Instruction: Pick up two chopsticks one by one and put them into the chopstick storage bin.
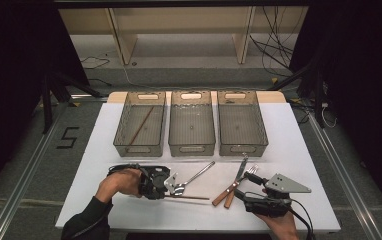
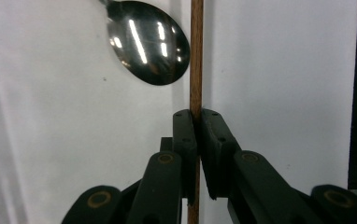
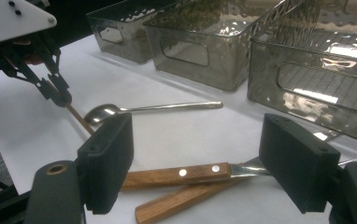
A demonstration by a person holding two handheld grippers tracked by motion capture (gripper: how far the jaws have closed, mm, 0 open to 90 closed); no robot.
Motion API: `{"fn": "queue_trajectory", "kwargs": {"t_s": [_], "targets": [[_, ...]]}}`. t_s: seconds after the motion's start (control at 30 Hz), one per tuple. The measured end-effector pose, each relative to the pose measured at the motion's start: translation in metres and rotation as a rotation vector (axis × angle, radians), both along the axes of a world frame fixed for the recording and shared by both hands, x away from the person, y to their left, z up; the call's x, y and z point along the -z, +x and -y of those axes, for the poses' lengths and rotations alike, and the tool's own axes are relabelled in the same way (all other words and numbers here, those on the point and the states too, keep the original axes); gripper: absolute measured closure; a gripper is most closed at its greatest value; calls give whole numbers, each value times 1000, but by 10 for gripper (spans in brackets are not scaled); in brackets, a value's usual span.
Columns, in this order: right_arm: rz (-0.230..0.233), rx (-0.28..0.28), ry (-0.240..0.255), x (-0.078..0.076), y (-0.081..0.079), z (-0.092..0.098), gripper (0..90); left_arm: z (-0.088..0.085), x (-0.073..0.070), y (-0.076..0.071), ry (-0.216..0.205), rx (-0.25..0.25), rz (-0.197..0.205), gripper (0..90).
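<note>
My left gripper (image 1: 168, 192) (image 2: 197, 114) is shut on a thin brown chopstick (image 1: 191, 197) (image 2: 196, 70) that lies flat on the white table, pointing right. A steel spoon (image 1: 195, 176) (image 2: 148, 42) lies just beyond the chopstick, its bowl close to the jaws. My right gripper (image 1: 249, 189) (image 3: 200, 158) stands open, low over the front right of the table. Between its pads I see a wooden-handled knife (image 1: 233, 185) (image 3: 181, 172) and a wooden-handled fork (image 1: 244, 179) (image 3: 176, 200), crossed on the table and untouched. In the right gripper view the left gripper (image 3: 57, 95) appears at the far left, holding the chopstick's end.
Three grey wire bins stand in a row at the back: left (image 1: 139, 148), middle (image 1: 192, 148), right (image 1: 243, 148). The left bin holds another brown chopstick (image 1: 142, 125). The table's front edge (image 1: 194, 229) runs just below both hands.
</note>
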State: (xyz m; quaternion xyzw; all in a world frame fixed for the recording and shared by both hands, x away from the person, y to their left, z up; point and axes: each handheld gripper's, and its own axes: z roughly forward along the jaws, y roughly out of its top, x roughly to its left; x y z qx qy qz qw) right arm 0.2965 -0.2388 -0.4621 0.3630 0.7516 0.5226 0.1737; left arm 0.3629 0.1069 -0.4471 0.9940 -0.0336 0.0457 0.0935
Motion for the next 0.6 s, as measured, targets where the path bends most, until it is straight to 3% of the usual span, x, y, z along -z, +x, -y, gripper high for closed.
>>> {"fn": "queue_trajectory", "kwargs": {"t_s": [0.27,0.47,0.6], "targets": [[1,2,2,0,0,0,271,-8,-12,3,-57,-48,46,847],[2,1,2,-1,-1,0,271,-11,-23,5,-110,-86,118,847],[4,1,8,-1,-1,0,271,-12,-27,9,-157,-151,164,847]]}}
